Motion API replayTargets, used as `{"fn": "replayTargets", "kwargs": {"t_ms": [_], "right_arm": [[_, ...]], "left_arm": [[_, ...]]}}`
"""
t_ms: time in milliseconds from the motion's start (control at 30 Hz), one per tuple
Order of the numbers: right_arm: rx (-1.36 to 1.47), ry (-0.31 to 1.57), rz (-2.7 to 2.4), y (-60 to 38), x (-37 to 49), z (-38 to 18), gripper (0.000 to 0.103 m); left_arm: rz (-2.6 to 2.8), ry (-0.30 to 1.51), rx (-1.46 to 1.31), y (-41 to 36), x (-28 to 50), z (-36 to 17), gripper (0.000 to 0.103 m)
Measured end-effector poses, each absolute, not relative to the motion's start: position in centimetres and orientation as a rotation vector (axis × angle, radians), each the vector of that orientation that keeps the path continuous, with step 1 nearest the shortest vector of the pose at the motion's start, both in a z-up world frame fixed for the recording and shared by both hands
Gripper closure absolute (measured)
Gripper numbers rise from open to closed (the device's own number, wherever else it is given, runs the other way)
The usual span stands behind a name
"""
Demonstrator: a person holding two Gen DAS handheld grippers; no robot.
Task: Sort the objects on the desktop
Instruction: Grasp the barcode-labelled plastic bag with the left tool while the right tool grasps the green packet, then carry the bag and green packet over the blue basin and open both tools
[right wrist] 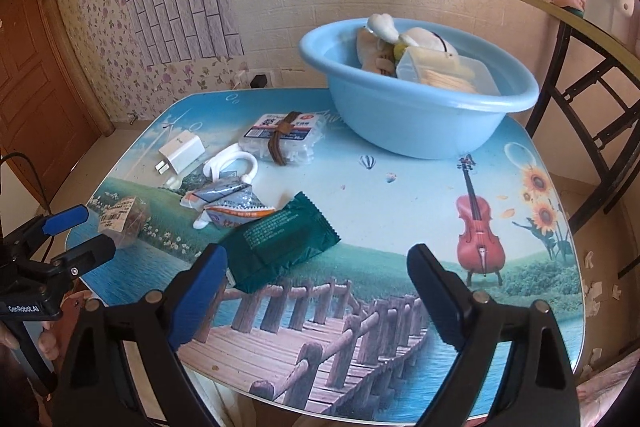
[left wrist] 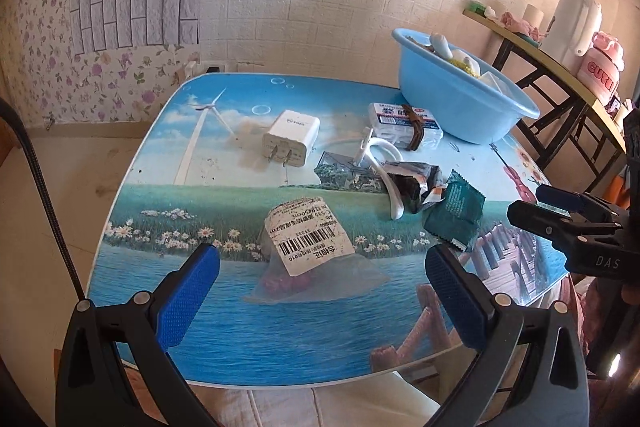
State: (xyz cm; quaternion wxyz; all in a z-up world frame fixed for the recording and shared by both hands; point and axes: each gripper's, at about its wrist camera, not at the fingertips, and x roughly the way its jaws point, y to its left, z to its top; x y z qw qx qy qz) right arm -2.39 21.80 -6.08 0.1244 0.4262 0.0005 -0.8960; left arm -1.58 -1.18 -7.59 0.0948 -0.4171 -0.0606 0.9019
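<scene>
My left gripper [left wrist: 322, 259] hangs open above the table's near edge, and a clear bag with a white barcode label [left wrist: 308, 235] lies just ahead between its blue pads, untouched. My right gripper [right wrist: 318, 259] is open too. A dark green packet [right wrist: 280, 239] lies ahead of it, one corner close to its left finger [right wrist: 208, 279]. Further back lie a crumpled snack wrapper [right wrist: 228, 203], a white hook [right wrist: 232, 163], a white charger [left wrist: 290, 141] and a clear box with a brown band [right wrist: 288, 133]. Each view shows the other gripper at its side: the right gripper [left wrist: 528, 203] and the left gripper [right wrist: 90, 233].
A light blue basin [right wrist: 400, 131] holding soft toys and a clear box stands at the table's far right. The picture-printed tabletop [right wrist: 400, 195] is low and small. A black-framed folding table [left wrist: 560, 75] with bottles stands to the right, and a brick-papered wall is behind.
</scene>
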Motion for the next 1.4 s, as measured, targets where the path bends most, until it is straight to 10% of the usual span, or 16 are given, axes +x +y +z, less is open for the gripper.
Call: {"fn": "replayTargets", "kwargs": {"t_ms": [267,633,833,1400], "right_arm": [[1.293,0.028,-2.577,20.5,-3.7,-7.7,0.010],[1.272,0.165,-2.558,17.9,-5.0,-10.0,0.015],[1.221,0.125,-2.528,19.2,-4.7,-9.4,0.057],[1.105,0.035,-2.570,22.1,-2.0,-5.7,0.059]], "left_arm": [[2.634,-0.206,-1.294,-1.4,-3.6,-9.2,0.003],[2.647,-0.113,-1.265,-1.1,-4.4,-9.7,0.062],[2.632,-0.129,-1.259,-1.4,-4.7,-9.4,0.066],[2.658,-0.134,-1.143,-0.2,-3.3,-4.7,0.067]]}}
